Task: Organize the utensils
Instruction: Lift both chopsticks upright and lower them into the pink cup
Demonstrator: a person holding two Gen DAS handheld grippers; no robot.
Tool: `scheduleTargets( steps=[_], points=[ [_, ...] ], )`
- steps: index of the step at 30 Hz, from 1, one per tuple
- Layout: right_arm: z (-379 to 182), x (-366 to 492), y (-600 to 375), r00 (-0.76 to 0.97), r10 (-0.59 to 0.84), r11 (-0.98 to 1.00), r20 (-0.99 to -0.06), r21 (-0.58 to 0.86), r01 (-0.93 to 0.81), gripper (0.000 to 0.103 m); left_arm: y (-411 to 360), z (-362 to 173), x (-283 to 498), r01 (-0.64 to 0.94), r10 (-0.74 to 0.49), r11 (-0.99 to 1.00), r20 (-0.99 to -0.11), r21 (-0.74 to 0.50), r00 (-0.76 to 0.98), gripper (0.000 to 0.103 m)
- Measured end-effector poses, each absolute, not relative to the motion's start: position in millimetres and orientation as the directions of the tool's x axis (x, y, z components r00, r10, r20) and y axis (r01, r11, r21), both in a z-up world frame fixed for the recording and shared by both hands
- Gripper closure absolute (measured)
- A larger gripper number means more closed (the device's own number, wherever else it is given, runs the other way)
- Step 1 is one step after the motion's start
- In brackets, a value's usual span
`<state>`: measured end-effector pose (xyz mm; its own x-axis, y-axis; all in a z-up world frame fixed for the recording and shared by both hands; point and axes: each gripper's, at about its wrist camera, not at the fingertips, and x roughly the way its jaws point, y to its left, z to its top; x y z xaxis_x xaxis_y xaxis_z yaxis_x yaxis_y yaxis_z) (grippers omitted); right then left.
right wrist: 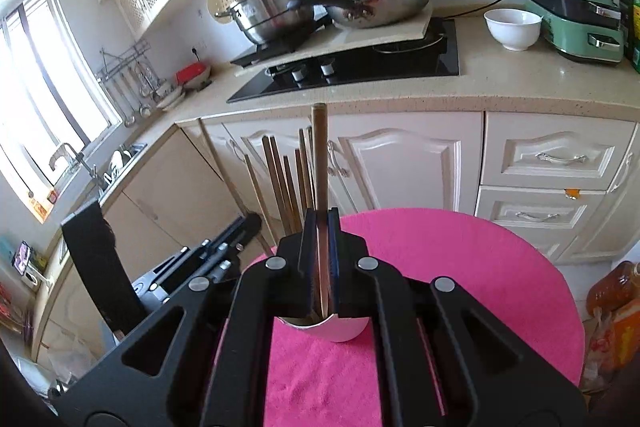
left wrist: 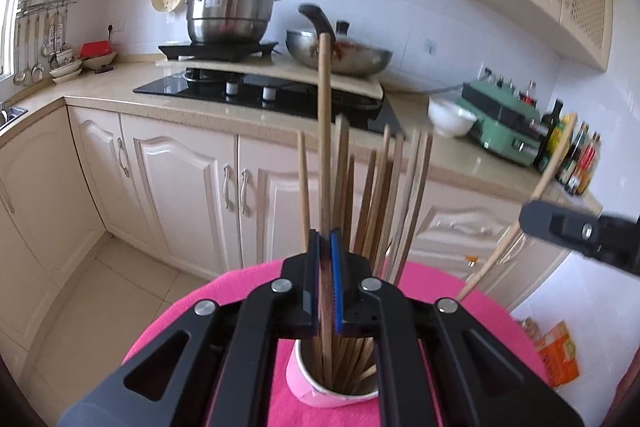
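While both of our grippers stand over the pink cloth (left wrist: 240,291) on the round table, each one has its jaws pressed tight on a single wooden chopstick. In the left wrist view, our left gripper (left wrist: 326,243) pinches a long chopstick (left wrist: 325,131) between its blue pads; the stick rises nearly upright above the fingers, and its lower end runs down into the pink cup (left wrist: 320,393) directly beneath us. That cup stands on the cloth and holds a loose bundle of other chopsticks (left wrist: 376,187), which fan out to the right of the one we grip.

In the right wrist view, our right gripper (right wrist: 320,227) is likewise clamped on one chopstick (right wrist: 319,155), which stands upright and reaches down to the rim of the same cup, seen here as white on its near side. From the left camera we see this right gripper at the right edge, with its chopstick slanting up towards the bottles (left wrist: 576,163) on the counter.

Behind the table, a steel pot (right wrist: 276,7), a lidded pan (right wrist: 384,1), a white bowl (right wrist: 512,27) and a green appliance (right wrist: 576,19) sit on the counter (right wrist: 500,83).
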<state>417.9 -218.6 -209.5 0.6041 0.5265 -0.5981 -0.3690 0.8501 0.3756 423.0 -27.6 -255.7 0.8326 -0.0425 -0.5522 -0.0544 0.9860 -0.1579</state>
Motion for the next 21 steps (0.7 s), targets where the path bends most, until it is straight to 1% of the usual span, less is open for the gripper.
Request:
scheduleTargets(
  steps=[5,14,21],
  points=[
    [-220,417,-210,0.593,0.513,0.858,-0.62,0.349,-0.377,0.097,-33,-270,419,-0.05,-0.039,0.989,-0.576,-0.137,0.817,0.097],
    [-238,416,-198,0.577,0.49,0.868,-0.653,0.308,-0.388,0.097,-43,-279,416,-0.029,-0.038,0.994,-0.599,-0.101,0.8,0.097],
    [-251,416,-190,0.561,0.488,0.867,-0.669,0.303,-0.395,0.097,-45,-275,418,-0.028,-0.016,0.998,-0.621,-0.061,0.783,0.096]
  ],
)
